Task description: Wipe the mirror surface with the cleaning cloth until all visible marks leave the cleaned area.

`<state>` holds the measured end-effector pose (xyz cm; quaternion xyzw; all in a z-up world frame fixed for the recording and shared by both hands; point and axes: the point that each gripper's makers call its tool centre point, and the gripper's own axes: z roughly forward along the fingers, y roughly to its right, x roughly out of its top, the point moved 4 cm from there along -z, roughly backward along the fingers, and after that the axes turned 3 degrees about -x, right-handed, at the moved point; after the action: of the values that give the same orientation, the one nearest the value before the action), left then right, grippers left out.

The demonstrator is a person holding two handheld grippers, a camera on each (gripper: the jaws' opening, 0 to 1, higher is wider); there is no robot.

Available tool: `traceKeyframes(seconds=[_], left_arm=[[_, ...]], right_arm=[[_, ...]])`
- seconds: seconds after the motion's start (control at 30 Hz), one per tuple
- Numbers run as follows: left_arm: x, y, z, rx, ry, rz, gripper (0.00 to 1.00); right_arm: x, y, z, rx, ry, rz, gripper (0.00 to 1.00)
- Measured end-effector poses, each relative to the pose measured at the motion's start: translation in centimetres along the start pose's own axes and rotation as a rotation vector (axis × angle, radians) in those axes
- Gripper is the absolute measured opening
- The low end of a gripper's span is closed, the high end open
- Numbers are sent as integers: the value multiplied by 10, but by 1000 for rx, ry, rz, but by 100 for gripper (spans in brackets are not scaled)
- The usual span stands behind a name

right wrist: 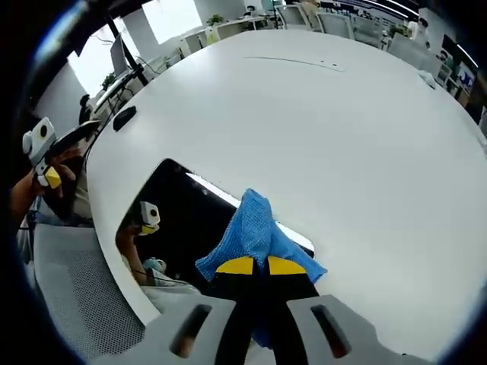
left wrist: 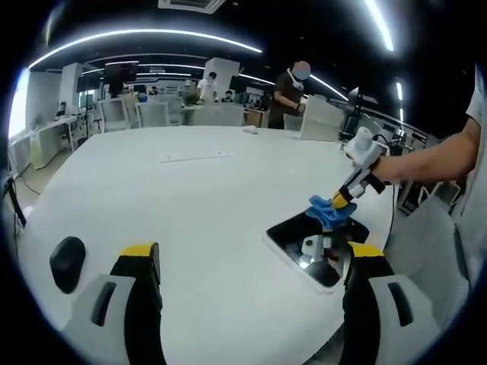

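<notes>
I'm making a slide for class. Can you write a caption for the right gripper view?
Right gripper shut on a blue cloth, pressing it on the mirror lying on a white table.

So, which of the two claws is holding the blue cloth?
The right claw: it is shut on the blue cloth over the mirror. The left claw is open, holding nothing.

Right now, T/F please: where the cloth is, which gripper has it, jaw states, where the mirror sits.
1. The right gripper is shut on the blue cloth. True.
2. The cloth lies on the white table, clear of the mirror. False: it is pressed on the mirror.
3. The left gripper is open and holds nothing. True.
4. The mirror sits at the table's centre. False: it lies by the edge.
</notes>
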<state>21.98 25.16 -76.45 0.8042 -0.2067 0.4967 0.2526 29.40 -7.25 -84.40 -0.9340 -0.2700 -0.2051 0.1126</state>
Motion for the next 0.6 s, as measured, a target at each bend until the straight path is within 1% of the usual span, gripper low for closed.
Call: traceKeyframes(seconds=[0.2, 0.27, 0.43, 0.6], left_arm=[[1, 0, -1, 7, 1, -8, 99], [4, 6, -1, 6, 3, -7, 99], [7, 12, -1, 19, 15, -17, 99], [5, 17, 2, 18, 16, -17, 99]], right_arm=[[10, 6, 5, -5, 0, -8, 0], [12, 7, 6, -8, -4, -10, 0], [11, 8, 7, -4, 2, -10, 0], [11, 7, 7, -2, 6, -17, 0]])
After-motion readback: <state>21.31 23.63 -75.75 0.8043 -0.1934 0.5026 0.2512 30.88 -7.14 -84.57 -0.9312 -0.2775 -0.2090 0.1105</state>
